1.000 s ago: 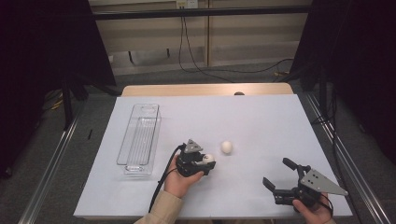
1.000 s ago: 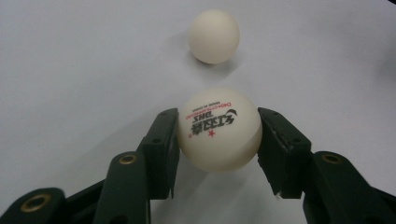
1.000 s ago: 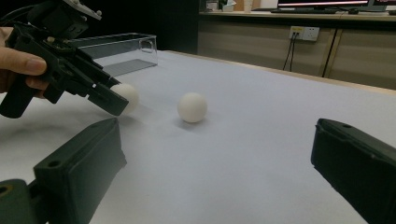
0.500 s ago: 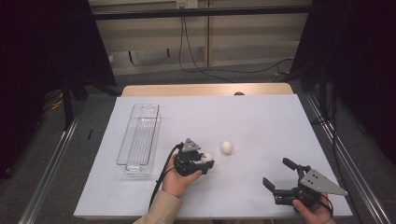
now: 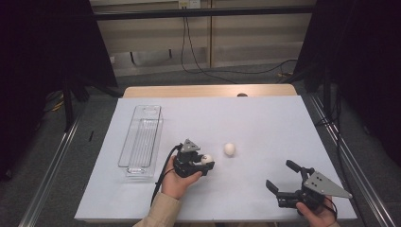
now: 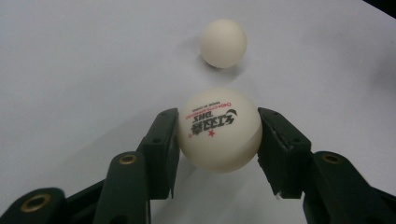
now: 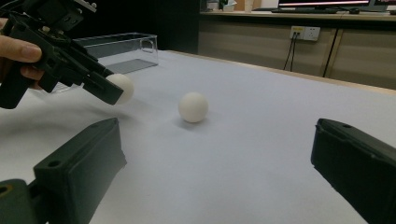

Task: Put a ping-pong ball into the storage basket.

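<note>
A white table tennis ball with red and black print (image 6: 219, 130) sits between the pads of my left gripper (image 6: 218, 136), which is shut on it just above the white table. In the high view this gripper (image 5: 207, 164) is left of centre, with the held ball (image 5: 206, 159) at its tip. A second, plain white ball (image 5: 230, 149) lies loose on the table a little beyond it, also seen ahead (image 6: 223, 43). My right gripper (image 5: 280, 175) rests near the front right edge, open and empty, pointing at the loose ball (image 7: 193, 107) and the left gripper (image 7: 105, 87).
A clear plastic rectangular container (image 5: 140, 173) stands on the left of the white table sheet (image 5: 265, 123), empty as far as I can see, its wall (image 7: 116, 49) behind the left gripper. Cables hang at the back wall.
</note>
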Action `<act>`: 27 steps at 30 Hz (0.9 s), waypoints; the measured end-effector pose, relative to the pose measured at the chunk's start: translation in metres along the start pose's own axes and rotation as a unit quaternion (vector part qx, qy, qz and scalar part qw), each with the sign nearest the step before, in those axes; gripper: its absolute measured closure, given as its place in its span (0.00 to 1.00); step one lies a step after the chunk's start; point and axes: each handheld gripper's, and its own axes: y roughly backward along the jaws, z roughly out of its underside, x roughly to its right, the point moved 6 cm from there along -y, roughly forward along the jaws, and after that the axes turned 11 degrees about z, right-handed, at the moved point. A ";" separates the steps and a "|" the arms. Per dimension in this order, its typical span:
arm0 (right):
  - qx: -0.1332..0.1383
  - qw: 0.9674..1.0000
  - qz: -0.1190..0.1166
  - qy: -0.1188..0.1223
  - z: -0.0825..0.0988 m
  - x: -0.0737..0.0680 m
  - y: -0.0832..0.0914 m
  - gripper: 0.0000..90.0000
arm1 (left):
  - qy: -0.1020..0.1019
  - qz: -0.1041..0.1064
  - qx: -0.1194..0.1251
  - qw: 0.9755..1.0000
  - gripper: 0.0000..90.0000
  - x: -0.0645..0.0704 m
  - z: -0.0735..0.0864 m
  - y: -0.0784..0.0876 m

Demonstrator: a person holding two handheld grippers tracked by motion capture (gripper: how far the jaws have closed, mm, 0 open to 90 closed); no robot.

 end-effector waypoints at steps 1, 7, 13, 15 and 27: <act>0.000 1.000 0.000 0.000 0.000 0.000 0.000 0.02 | 0.001 0.000 0.002 1.000 0.57 0.000 0.000 0.000; 0.000 1.000 0.000 0.000 0.000 0.000 0.000 0.02 | 0.003 0.000 0.005 1.000 0.57 0.000 -0.002 0.003; 0.000 1.000 0.000 0.000 0.000 0.000 0.000 0.02 | 0.005 -0.003 0.007 1.000 0.57 -0.002 -0.003 0.008; 0.000 1.000 0.000 0.000 0.000 0.000 0.000 0.02 | 0.005 -0.003 0.007 1.000 0.57 -0.003 -0.003 0.009; 0.001 1.000 0.000 -0.001 0.000 0.000 0.000 0.02 | 0.008 -0.008 0.005 1.000 0.57 -0.005 -0.004 0.015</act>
